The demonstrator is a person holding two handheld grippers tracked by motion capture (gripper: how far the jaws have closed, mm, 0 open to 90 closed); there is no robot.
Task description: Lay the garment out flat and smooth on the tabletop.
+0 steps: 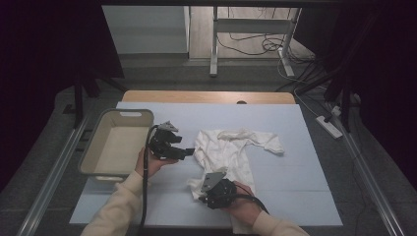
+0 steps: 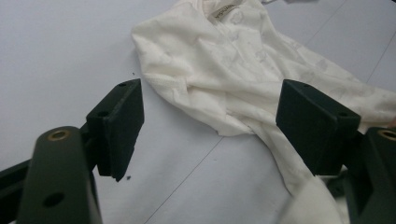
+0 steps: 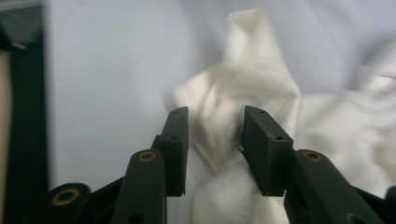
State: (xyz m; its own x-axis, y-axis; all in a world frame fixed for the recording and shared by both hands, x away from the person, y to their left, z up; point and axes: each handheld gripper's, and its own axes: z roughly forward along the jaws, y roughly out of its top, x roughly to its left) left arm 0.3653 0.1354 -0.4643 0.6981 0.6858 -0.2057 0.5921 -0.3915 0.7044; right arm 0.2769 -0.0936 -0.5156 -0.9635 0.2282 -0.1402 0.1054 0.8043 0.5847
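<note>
- Left gripper (image 1: pixel 184 152), black two-jaw tool in person's left hand (image 1: pixel 153 162): jaws spread wide apart, nothing between them but bare mat, per left gripper view. Tips sit just beside the left edge of the crumpled white cloth garment (image 1: pixel 231 152), pointing toward it; no contact visible.
- In left gripper view the garment (image 2: pixel 233 70) lies ahead of the open jaws, a fold running down near the right-hand jaw; touching or just close, can't tell.
- Right gripper (image 1: pixel 204 192), same black type w/ grey three-cornered plate on top, in person's right hand (image 1: pixel 243 204): jaws partly closed w/ a bunched fold of the garment (image 3: pixel 219 126) between them. Cloth fills the gap and looks pinched, though that view is blurred, so grip prob. but not certain.
- Garment lies spread at centre of pale blue-grey table mat (image 1: pixel 295 167), one sleeve reaching right; near left corner is at the right gripper.
- Beige rectangular plastic tub (image 1: pixel 93 157) sits at mat's left edge, just beside left hand, apart from garment.
</note>
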